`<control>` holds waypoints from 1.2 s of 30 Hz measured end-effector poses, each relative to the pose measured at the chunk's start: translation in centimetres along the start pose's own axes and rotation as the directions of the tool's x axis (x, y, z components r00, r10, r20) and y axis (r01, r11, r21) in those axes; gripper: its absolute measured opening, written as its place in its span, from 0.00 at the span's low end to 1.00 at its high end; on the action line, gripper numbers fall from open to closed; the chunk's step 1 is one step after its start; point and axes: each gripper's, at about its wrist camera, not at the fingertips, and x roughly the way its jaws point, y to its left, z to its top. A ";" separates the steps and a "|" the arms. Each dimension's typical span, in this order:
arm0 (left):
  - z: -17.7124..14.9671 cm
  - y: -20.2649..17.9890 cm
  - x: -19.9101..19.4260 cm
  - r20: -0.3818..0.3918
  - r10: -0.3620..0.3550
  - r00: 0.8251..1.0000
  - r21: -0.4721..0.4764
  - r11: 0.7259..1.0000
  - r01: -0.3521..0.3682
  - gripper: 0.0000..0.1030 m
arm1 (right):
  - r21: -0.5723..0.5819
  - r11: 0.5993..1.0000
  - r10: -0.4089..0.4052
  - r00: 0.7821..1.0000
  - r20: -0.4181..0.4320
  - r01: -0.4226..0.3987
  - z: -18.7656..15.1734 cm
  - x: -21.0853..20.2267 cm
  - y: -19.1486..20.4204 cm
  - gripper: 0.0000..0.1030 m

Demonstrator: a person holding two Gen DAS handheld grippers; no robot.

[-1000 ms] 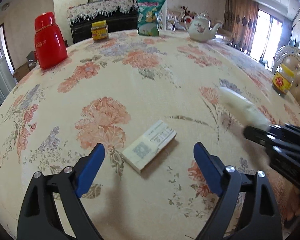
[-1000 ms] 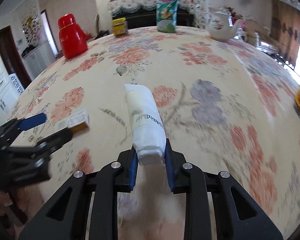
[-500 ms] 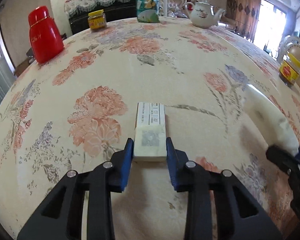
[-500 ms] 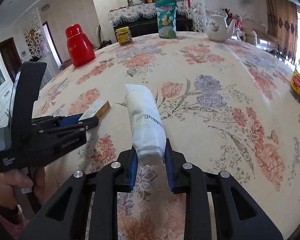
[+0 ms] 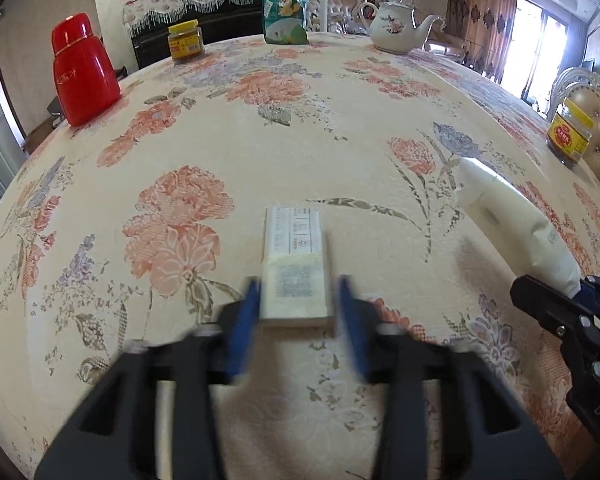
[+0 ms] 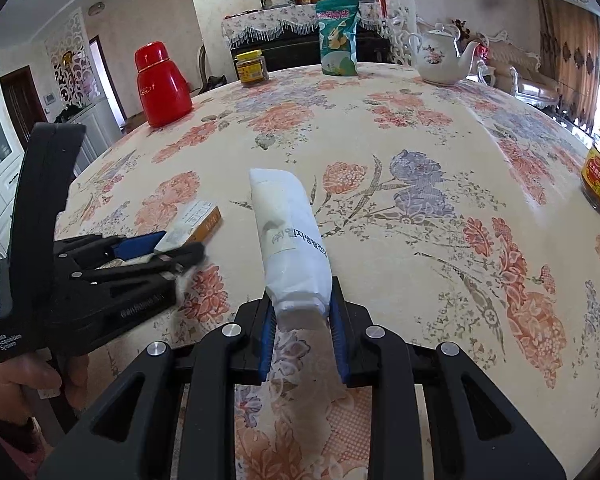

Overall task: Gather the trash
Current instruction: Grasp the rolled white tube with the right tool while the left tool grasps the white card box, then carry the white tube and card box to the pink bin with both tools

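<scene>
A small flat cardboard box [image 5: 294,268] with printed labels sits between the blue pads of my left gripper [image 5: 296,300]; the fingers are blurred and stand slightly off its sides. The box also shows in the right wrist view [image 6: 192,224], beside the left gripper [image 6: 168,248]. My right gripper [image 6: 300,316] is shut on a white paper-wrapped roll [image 6: 290,240] and holds it above the floral tablecloth [image 6: 420,240]. The roll [image 5: 512,224] and right gripper [image 5: 556,304] show at the right of the left wrist view.
On the table's far side stand a red thermos [image 5: 82,72], a yellow-lidded jar [image 5: 185,42], a green snack bag [image 5: 286,4] and a white teapot [image 5: 396,26]. Another jar [image 5: 570,132] stands at the right edge, near a padded chair.
My left gripper closed around the box from wide open, and now its fingers have parted slightly, blurred by motion. My right gripper keeps hold of the white roll.
</scene>
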 end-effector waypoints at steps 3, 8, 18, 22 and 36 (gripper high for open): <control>-0.2 -0.2 -0.8 0.032 0.015 0.999 0.009 1.000 -0.016 0.31 | -0.001 1.000 0.000 1.000 -0.003 0.000 0.0 0.1 0.0 0.24; -0.9 0.0 -3.1 0.082 0.019 0.996 -0.002 1.000 -0.019 0.31 | -0.024 1.000 -0.001 1.000 0.003 0.001 0.0 0.0 0.4 0.24; -4.0 1.2 -8.4 0.177 0.038 0.984 -0.062 0.998 -0.027 0.31 | -0.057 0.998 0.022 0.999 0.047 -0.019 -0.3 -0.8 1.5 0.24; -5.4 1.7 -10.7 0.228 0.046 0.973 -0.089 0.996 -0.026 0.31 | -0.091 0.995 0.038 0.997 0.069 -0.032 -0.6 -1.3 2.9 0.24; -9.3 4.4 -14.9 0.311 0.069 0.948 -0.155 0.988 -0.021 0.31 | -0.178 0.984 0.040 0.996 0.080 -0.025 -2.2 -4.2 7.4 0.24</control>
